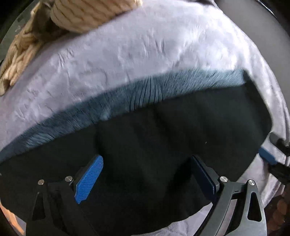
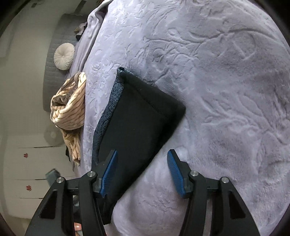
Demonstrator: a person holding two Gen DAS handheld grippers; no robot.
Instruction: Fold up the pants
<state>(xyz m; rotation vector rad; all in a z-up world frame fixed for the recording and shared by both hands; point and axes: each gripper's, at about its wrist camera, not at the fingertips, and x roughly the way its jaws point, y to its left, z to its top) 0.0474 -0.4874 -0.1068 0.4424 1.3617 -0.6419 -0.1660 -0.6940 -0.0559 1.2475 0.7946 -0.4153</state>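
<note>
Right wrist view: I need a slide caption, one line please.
Open right gripper over folded black pants on a lavender embossed plush blanket.

Under me, a pale lilac plush bedspread [image 2: 217, 76] embossed with a leafy floral pattern covers the bed, daylight catching its raised relief. At its far edge, a cream blanket striped in brown [image 2: 69, 112] lies bunched and spilling over the side; in my left view the same blanket [image 1: 79, 16] sits heaped against the bedspread [image 1: 126, 47]. Beyond it stands a grey quilted headboard [image 2: 54, 59], with a round, pleated white cushion [image 2: 64, 56] resting against it. Farther off, white cabinet fronts [image 2: 36, 163] carry small red flower motifs. The light is soft and even, without hard shadows.
</note>
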